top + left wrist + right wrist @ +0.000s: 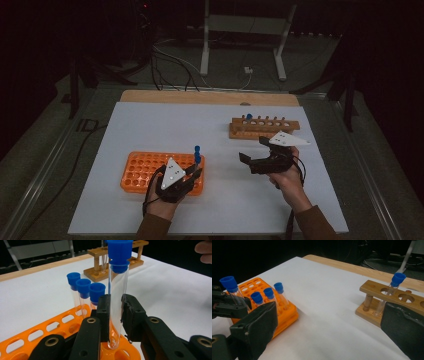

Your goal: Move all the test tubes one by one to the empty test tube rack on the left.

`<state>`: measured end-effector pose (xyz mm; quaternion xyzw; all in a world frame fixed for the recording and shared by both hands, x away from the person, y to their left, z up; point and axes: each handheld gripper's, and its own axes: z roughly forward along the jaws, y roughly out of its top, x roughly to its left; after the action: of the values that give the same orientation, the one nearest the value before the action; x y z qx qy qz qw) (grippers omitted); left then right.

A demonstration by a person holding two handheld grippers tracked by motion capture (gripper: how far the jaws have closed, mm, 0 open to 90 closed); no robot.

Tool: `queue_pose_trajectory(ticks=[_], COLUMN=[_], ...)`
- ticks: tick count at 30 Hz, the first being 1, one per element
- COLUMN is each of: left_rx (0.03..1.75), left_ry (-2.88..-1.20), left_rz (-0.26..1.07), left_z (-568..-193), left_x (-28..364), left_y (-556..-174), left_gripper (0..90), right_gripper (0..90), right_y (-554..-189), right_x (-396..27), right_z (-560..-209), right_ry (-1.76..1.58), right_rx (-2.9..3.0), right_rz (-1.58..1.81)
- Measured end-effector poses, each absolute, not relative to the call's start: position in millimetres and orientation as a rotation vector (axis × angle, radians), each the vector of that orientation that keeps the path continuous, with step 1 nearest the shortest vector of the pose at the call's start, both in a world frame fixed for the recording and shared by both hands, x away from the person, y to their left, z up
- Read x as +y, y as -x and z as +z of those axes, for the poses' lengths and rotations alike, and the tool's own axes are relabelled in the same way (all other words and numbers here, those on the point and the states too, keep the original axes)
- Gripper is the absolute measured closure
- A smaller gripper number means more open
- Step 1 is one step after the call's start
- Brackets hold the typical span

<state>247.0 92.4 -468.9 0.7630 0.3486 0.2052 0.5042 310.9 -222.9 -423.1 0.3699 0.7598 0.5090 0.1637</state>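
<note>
Left tongs [115, 315] clamped on a capped tube [117, 297], its foot just above the orange rack [37, 333], three capped tubes [83, 293] just behind, right tongs [329, 327] wide and empty, wooden rack [384, 298] ahead on the desk [324, 310].

Left gripper [196, 172] clamped tight (jaws upright); right gripper [252, 150] spread wide.
</note>
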Motion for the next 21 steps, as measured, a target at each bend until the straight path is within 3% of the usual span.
queue_pose_trajectory(ticks=[21], left_rx=[0.902], left_ry=[-1.977], left_rz=[0.501], left_z=[-485], left_x=[86], left_y=[-251], left_gripper=[77.4], right_gripper=[1.6], right_y=[-310], right_x=[-225], right_z=[-423], right_ry=[-1.051], right_rx=[2.168], right_rz=[1.454])
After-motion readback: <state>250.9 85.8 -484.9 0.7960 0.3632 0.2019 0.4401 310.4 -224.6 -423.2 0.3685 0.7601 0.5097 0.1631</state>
